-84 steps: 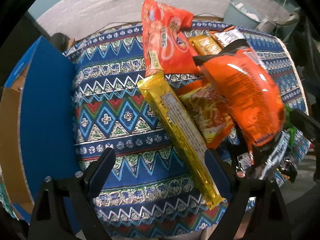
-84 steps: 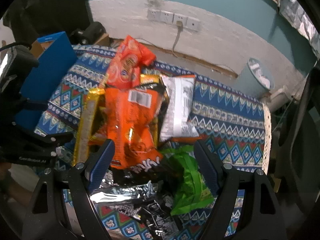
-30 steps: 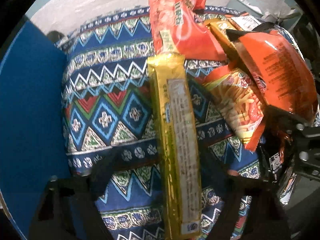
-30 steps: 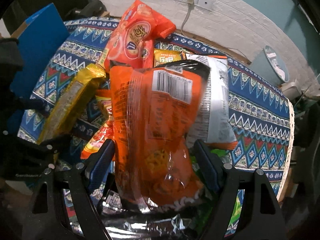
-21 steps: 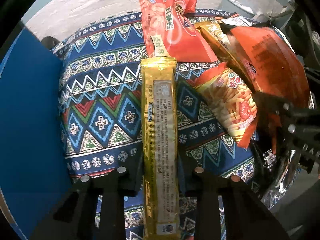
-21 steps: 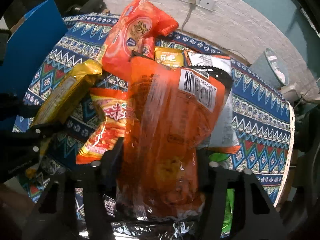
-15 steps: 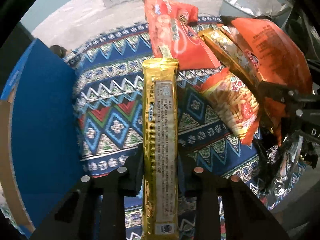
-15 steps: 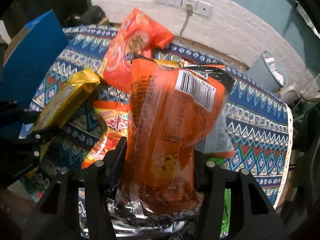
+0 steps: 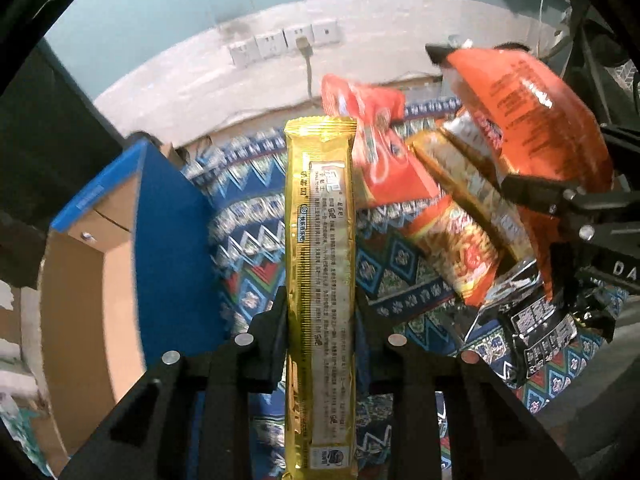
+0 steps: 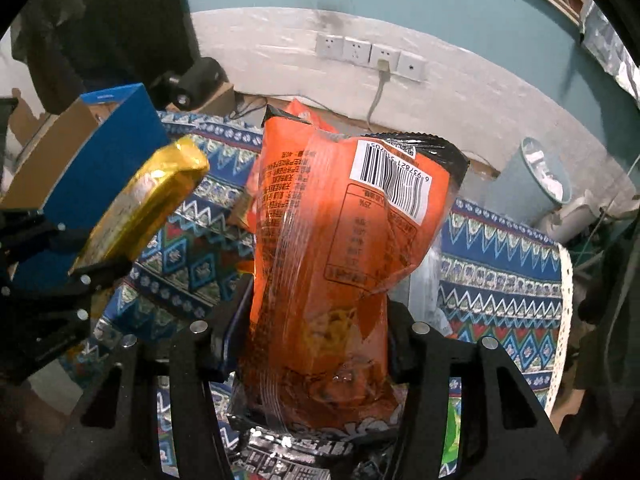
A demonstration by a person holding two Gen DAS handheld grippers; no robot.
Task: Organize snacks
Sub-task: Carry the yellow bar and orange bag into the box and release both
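Left gripper (image 9: 320,316) clamping narrow on the long gold snack packet (image 9: 321,264), holding it lengthwise between both fingers and lifted clear of the patterned tablecloth (image 9: 256,208), far end pointing toward the wall sockets (image 9: 285,43). Seen from the right wrist view, the same gold snack packet (image 10: 144,204) tilting up out of the black fingers at the left edge, just beside the blue-sided cardboard box (image 10: 100,152). Right gripper (image 10: 318,320) squeezing the lower part of the big orange chip bag (image 10: 340,248), holding it upright above the pile, barcode panel facing the camera. In the left wrist view, that orange chip bag (image 9: 528,120) hanging high at the right in the other tool's black fingers. Lying on the cloth below: a red-orange snack bag (image 9: 380,152), a gold-brown packet (image 9: 464,188) leaning against it, an orange noodle-stick bag (image 9: 460,248), and a black-and-silver packet (image 9: 536,320) near the table edge. Blue-sided cardboard box (image 9: 120,264) standing open at the left of the table, touching the cloth's edge. Pale grey bin (image 10: 532,176) sitting on the floor beyond the table's far right corner, near the wall.
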